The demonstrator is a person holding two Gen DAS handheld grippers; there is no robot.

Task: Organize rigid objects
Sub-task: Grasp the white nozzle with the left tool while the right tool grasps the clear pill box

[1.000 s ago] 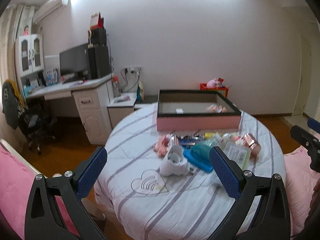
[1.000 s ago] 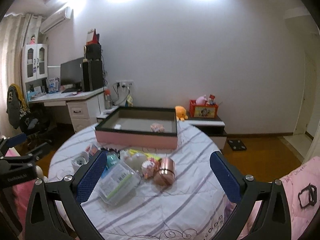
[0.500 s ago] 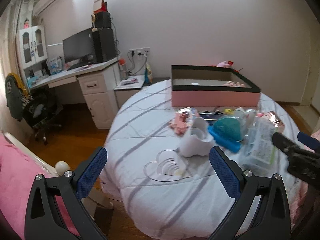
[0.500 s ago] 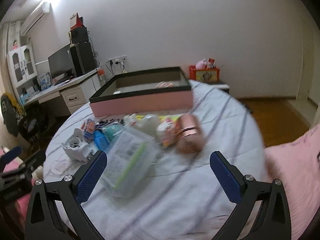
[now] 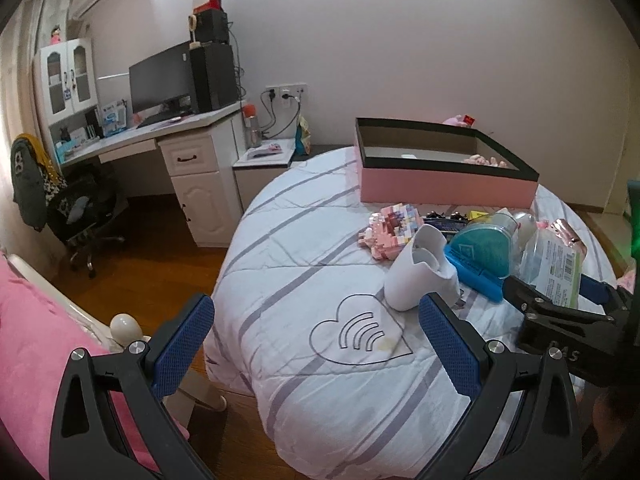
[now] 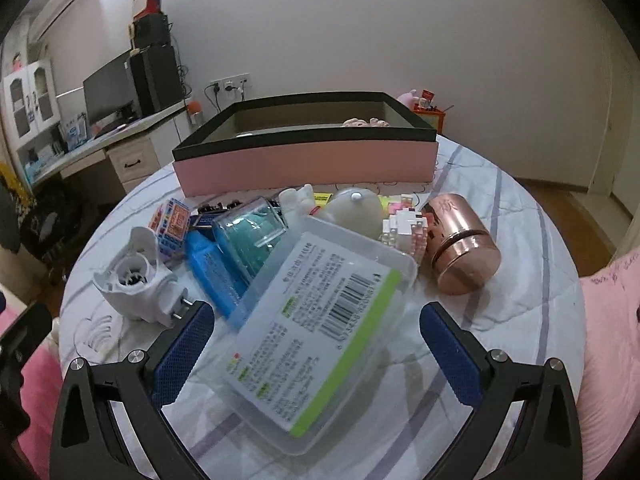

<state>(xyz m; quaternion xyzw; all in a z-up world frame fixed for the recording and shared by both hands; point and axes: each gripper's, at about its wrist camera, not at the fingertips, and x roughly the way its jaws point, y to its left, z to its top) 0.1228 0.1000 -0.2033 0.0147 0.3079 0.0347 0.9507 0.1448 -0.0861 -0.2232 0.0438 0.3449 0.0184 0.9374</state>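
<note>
The right gripper [image 6: 316,344] has come down and forward over the last second. Its jaws stand spread and have just been closing slightly. The clear plastic container [image 6: 320,332] with the barcode label now lies between them, but the pads do not press on it. Judgement: this is the approach to a first grasp; the container is the likely pick, and nothing from the near pile has yet gone into the box.

The left gripper [image 5: 316,344] has dropped a little toward the bed. Its jaws are spread with nothing between them. It hovers above the heart motif stitched into the cover, just short of the white holder [image 5: 420,272].

Landmark: the pink box [image 6: 308,156] with a dark rim, open-topped, at the far side of the bed.
- Inside the pink box: a small pink item at the far right corner; little else shows.
- In front of the pink box: the object pile, comprising the clear plastic container, a copper-coloured tin [image 6: 460,244] lying on its side, a teal item in a clear case [image 6: 252,236], a blue flat case [image 6: 216,272], a white block figure [image 6: 404,232] and the white holder.

The surface is a round bed [image 5: 312,264] with a white striped cover, soft and uneven. Left of the pink box stands a white desk [image 5: 160,140] with a monitor. The floor is wood.
</note>
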